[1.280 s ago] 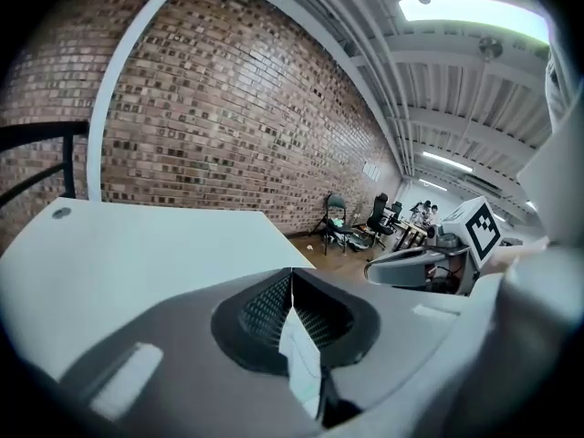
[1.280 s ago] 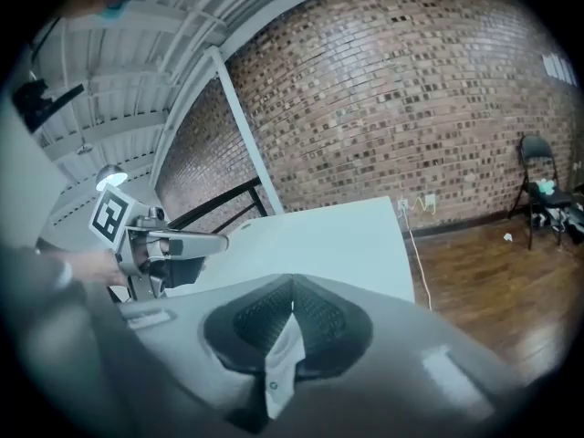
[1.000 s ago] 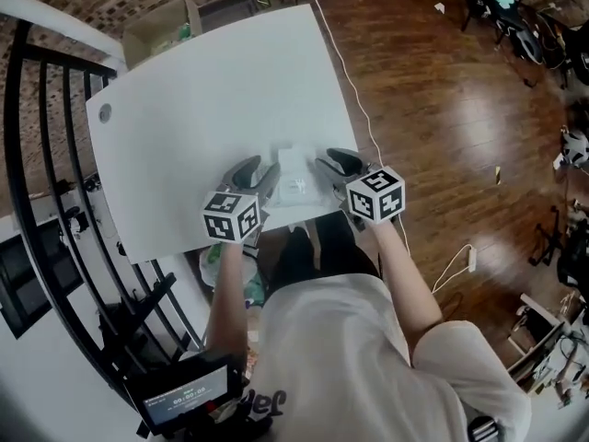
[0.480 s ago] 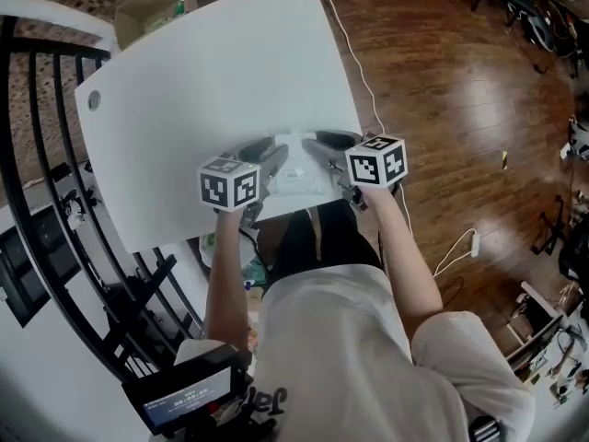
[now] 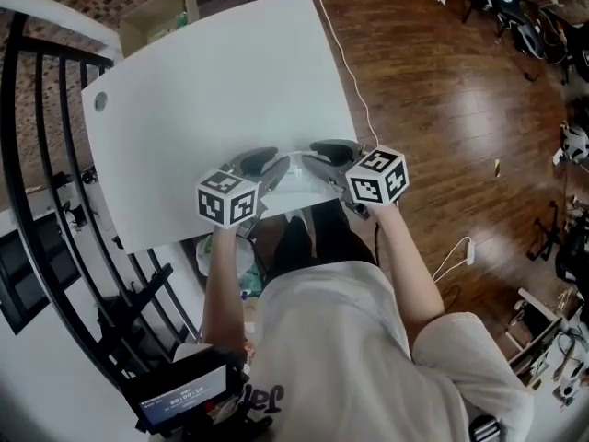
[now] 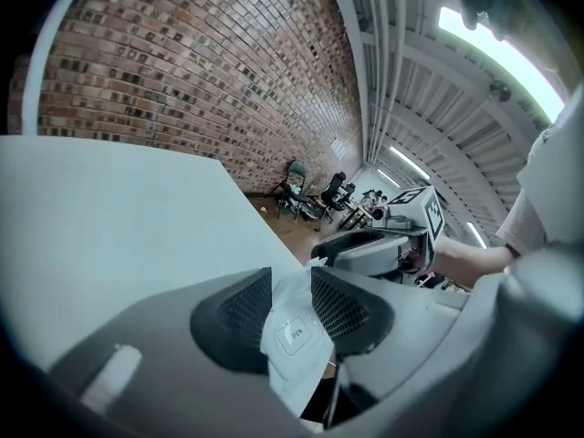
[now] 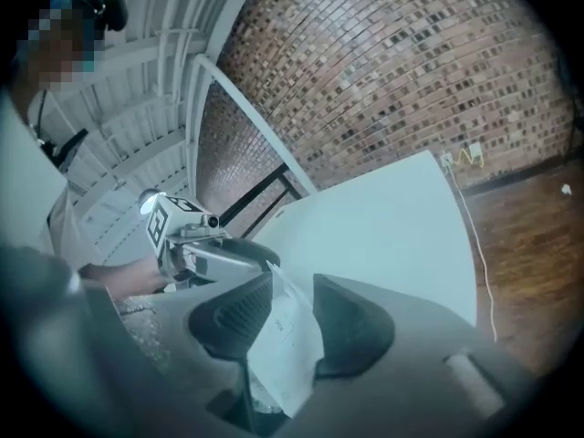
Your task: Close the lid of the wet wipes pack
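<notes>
The white wet wipes pack [image 5: 294, 175] is at the near edge of the white table [image 5: 212, 90], between my two grippers. My left gripper [image 5: 262, 162] has its left end between the pads, and its jaws are closing on it. In the left gripper view the pack [image 6: 294, 336] shows a small "OPEN" tab and fills the gap of the left gripper [image 6: 292, 304]. My right gripper [image 5: 322, 155] holds the other end. In the right gripper view the pack [image 7: 287, 336] stands on edge between the pads of the right gripper [image 7: 292, 313]. The lid's state is hidden.
A cardboard box [image 5: 161, 17] stands behind the table's far corner. A thin cable [image 5: 354, 81] runs along the table's right edge onto the wooden floor [image 5: 442, 109]. A black railing [image 5: 55, 201] borders the left. A small screen [image 5: 179, 399] sits by the person's waist.
Both grippers have drawn in on the pack from either side. The left jaws have narrowed around its end. The pack no longer lies flat and spread between them.
</notes>
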